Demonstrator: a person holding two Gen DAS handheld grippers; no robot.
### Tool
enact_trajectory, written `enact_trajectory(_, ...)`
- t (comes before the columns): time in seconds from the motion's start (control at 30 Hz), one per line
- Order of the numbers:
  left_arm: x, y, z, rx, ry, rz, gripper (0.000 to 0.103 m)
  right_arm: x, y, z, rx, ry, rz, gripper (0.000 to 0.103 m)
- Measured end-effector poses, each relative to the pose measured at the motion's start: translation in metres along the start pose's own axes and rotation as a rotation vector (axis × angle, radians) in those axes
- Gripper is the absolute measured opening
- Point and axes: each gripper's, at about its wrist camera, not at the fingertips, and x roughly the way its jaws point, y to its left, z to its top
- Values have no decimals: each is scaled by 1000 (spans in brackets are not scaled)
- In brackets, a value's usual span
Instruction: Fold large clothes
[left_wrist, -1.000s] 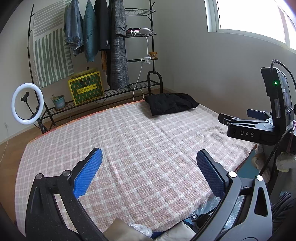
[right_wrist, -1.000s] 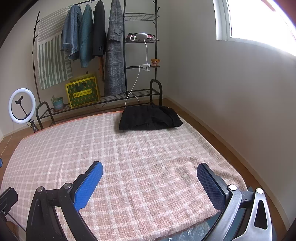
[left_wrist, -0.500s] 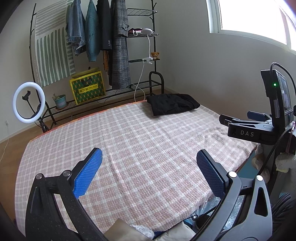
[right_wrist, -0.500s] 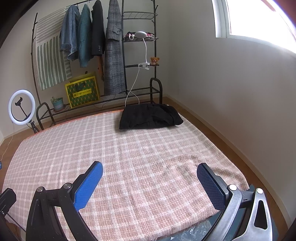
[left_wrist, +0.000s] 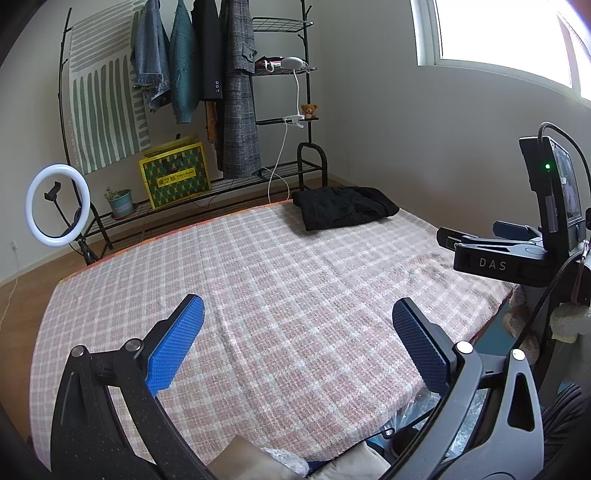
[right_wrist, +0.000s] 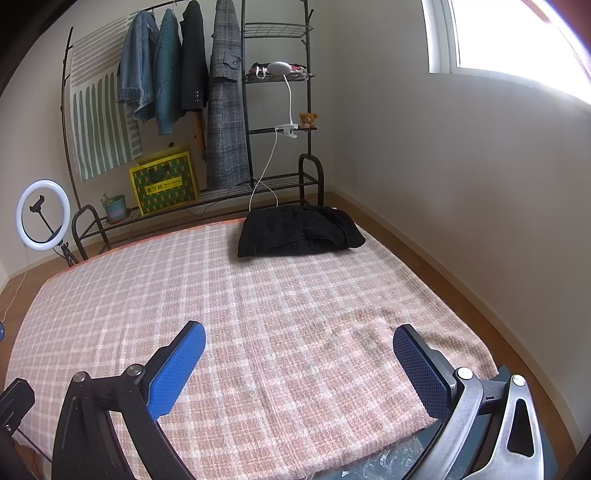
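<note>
Pink plaid blanket (right_wrist: 295, 314) spreads flat before a clothes rack (right_wrist: 243, 110).

My left tongs (left_wrist: 295, 345) hang spread and empty above the checked bed (left_wrist: 280, 280). A folded black garment (left_wrist: 343, 211) lies at its far edge.

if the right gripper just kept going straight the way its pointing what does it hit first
Most likely the plaid blanket on the bed: the open right gripper points forward and slightly down over it. The black folded garment lies farther along; depth is hard to judge.
</note>
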Motion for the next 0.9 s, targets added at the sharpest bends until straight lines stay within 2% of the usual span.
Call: enact_trajectory(0.9, -1, 2, 0, 2, 2, -1, 103, 1, 0, -2, 9, 9, 4, 103)
